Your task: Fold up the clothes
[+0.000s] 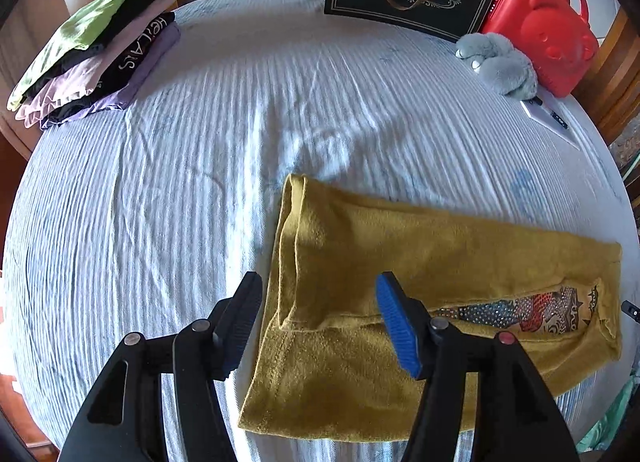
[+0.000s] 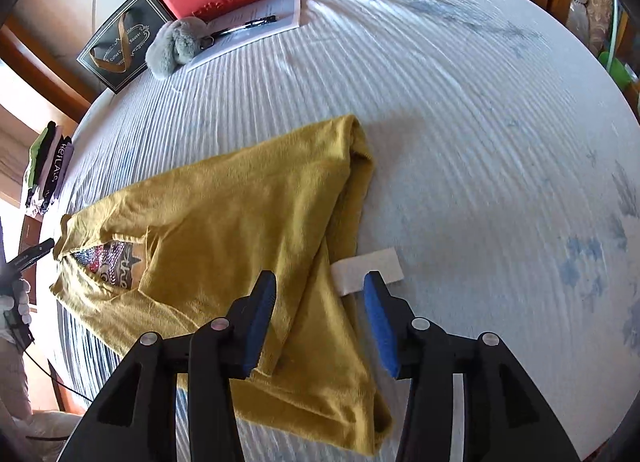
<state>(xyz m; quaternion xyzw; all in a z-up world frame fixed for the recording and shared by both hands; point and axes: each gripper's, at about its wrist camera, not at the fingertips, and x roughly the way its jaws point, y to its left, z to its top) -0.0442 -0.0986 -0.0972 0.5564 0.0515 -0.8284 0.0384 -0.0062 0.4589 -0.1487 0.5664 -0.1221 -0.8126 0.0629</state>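
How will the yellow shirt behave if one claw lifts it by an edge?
Probably floppy: the shirt lies in soft folds, so it would likely drape and unfold. Likely light, since the knit looks thin. Its fuzzy surface should grip the ribbed pads rather than slip. Pushed, it would probably bunch on the sheet.

Your folded mustard shirt hides most of its sequined print inside a fold. In the right wrist view, the stack of folded clothes is too small to count, and the white tag tucks partly under the shirt's edge.
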